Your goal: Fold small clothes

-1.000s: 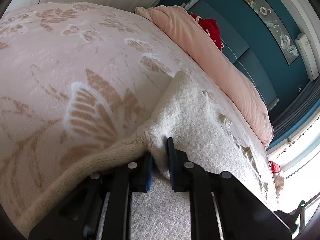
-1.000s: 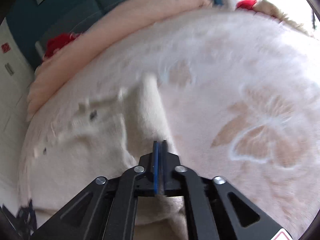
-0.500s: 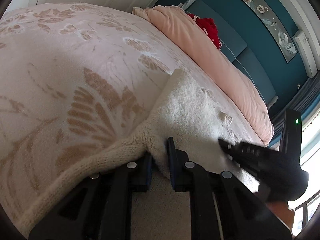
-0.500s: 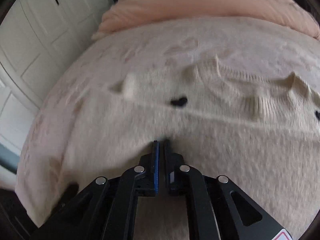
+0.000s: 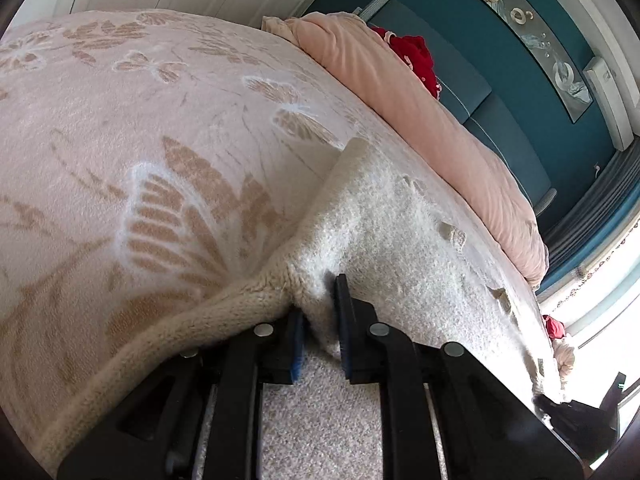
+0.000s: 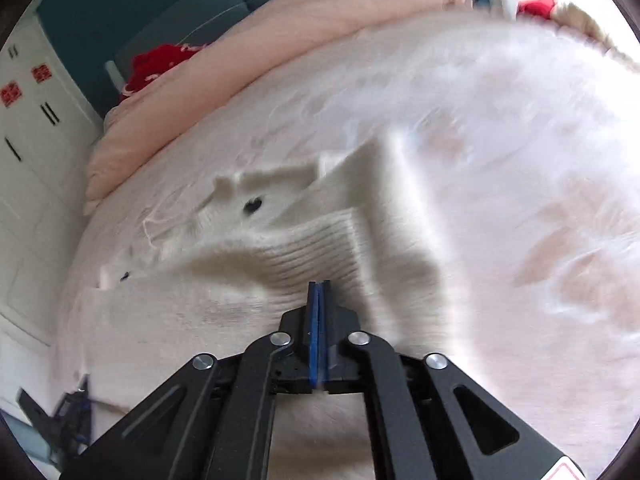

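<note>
Garment: a cream knit sweater [image 5: 400, 240] lay spread on the pink floral blanket [image 5: 140, 120] covering the bed, below the rolled pink duvet [image 5: 420, 100] near the headboard.
Left gripper: the left gripper [image 5: 320, 320] had its jaws pinched on a bunched fold of the sweater at the corner where body and ribbed edge met; cloth filled the narrow gap between the pads.
Right gripper: the right gripper [image 6: 319, 308] had its blue pads pressed together at the sweater's ribbed band [image 6: 316, 252]; whether any knit was caught between them could not be told, as the view was blurred.
Handling: judged soft, limp and light, with a fuzzy surface that should not slip from rubber pads; it looked stretchy, so a hard pull would likely distort it rather than move it cleanly.
Where to hold: probably the ribbed hem or a corner seam, where the knit was thicker and a pinch would carry the whole layer.
Long axis: in the left wrist view the sweater ran from the gripped corner away toward the far right, roughly alongside the duvet.
Facing: small dark marks [image 6: 253, 204] and raised tufts showed on the upper side; which end was the neck could not be told.
</note>
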Demonstrator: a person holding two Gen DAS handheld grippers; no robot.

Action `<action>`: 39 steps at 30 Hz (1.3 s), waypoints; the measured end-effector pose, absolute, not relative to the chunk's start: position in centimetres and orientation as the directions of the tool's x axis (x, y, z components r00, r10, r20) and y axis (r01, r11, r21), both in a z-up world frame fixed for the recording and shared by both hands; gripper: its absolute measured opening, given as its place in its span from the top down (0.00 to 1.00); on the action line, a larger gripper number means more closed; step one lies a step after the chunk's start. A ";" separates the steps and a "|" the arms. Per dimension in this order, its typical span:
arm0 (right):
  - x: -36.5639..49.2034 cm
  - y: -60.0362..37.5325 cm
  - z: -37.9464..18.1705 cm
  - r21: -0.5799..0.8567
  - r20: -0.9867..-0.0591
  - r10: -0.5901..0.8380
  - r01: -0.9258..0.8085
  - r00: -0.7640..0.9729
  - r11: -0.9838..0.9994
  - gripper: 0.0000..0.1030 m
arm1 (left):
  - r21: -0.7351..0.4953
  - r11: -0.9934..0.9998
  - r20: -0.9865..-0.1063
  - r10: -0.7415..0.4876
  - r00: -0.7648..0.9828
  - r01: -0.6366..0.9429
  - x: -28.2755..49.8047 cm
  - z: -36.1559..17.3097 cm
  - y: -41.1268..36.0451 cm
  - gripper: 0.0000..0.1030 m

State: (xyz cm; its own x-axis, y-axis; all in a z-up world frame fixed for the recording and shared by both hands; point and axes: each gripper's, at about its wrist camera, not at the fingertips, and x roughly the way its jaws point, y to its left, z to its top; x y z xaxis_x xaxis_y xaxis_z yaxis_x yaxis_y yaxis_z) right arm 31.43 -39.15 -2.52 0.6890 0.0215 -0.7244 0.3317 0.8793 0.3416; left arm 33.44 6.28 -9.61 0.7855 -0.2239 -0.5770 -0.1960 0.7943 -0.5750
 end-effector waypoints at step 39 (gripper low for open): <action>1.8 -33.6 -2.4 0.565 -0.738 0.250 0.371 0.627 0.737 0.90 | -0.644 0.739 -0.696 -0.458 0.554 -0.198 8.9 -3.2 12.2 0.94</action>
State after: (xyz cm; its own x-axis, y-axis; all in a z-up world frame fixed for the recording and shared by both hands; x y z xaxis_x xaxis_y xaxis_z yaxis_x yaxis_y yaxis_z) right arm 1.76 -33.60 -2.37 0.6273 0.2502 -0.7375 0.3711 0.7366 0.5655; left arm 8.87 12.23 -3.16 0.5535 -0.4580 -0.6956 -0.1977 0.7391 -0.6440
